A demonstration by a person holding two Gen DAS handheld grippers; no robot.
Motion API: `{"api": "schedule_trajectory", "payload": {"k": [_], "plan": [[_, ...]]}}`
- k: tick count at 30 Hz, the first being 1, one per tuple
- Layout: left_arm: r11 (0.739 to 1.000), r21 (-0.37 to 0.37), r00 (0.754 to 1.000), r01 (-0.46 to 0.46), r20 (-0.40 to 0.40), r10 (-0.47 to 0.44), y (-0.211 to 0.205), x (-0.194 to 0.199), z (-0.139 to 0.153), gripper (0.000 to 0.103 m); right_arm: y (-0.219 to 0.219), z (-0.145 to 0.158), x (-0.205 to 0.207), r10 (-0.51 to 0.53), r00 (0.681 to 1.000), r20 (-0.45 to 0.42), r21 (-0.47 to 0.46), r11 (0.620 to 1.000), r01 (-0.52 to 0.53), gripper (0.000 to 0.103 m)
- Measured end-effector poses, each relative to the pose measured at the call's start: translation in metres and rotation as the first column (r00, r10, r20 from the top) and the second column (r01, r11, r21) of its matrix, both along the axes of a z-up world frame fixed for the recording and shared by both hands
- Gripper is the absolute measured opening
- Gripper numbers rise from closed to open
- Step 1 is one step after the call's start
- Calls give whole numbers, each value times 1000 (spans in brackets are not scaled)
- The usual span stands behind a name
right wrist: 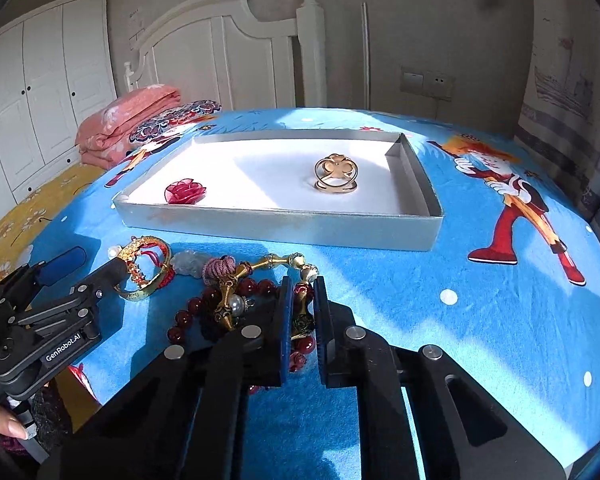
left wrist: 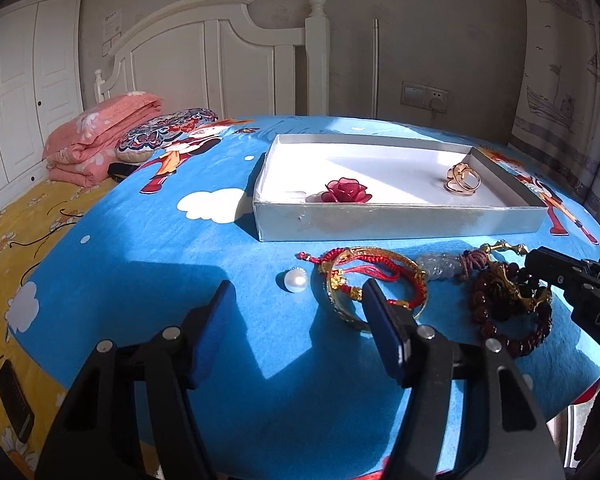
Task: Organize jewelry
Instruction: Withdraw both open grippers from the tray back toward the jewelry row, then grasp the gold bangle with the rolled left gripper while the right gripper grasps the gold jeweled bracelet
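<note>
Leftmost, the left gripper (left wrist: pixel 296 316) hangs spread wide over a pearl (left wrist: pixel 296 280) and gold bangle (left wrist: pixel 374 294) on the blue cloth (left wrist: pixel 160 260). Beyond sits the tray (left wrist: pixel 400 220), holding a red rose (left wrist: pixel 346 192) and gold clip (left wrist: pixel 462 178). Rightward, the right gripper (right wrist: pixel 302 312) is clenched around the bead bracelet (right wrist: pixel 300 318).

Both wrist views face the tray (left wrist: pixel 400 220) closely, left view further left.
</note>
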State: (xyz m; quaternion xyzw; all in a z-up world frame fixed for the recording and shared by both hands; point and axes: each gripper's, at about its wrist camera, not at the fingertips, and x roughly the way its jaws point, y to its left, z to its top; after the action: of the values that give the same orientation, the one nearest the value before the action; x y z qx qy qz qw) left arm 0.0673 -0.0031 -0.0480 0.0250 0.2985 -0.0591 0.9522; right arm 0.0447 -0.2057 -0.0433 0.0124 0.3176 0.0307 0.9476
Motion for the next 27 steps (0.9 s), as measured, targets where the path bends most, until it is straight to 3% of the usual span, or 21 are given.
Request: {"api": "schedule_trajectory", "payload": {"k": [8,15,19,23,27], "plan": [[999,-6,999,33,8,-33,-4,-9,2,52,0,8,-8,-9,999,46,-20,1000,10,11],[998,-32,998,58,-18,-59,-8,0,0,36,2,6,-10,3,999,44,-16,1000,-2,11],[998,-23,998,57,-21,-57,-13,10,-2,33,2,4,-10,-1,999,41,-10,1000,1,11],[996,-50,997,73,-13,-74,-12,7,-1,6,-1,5,-11,-8,999,48,-6,1000,8,11],[995,-70,997,75,-6,-75,-6,0,1,3,-1,8,-14,-8,998,61,-6,1000,8,11]]}}
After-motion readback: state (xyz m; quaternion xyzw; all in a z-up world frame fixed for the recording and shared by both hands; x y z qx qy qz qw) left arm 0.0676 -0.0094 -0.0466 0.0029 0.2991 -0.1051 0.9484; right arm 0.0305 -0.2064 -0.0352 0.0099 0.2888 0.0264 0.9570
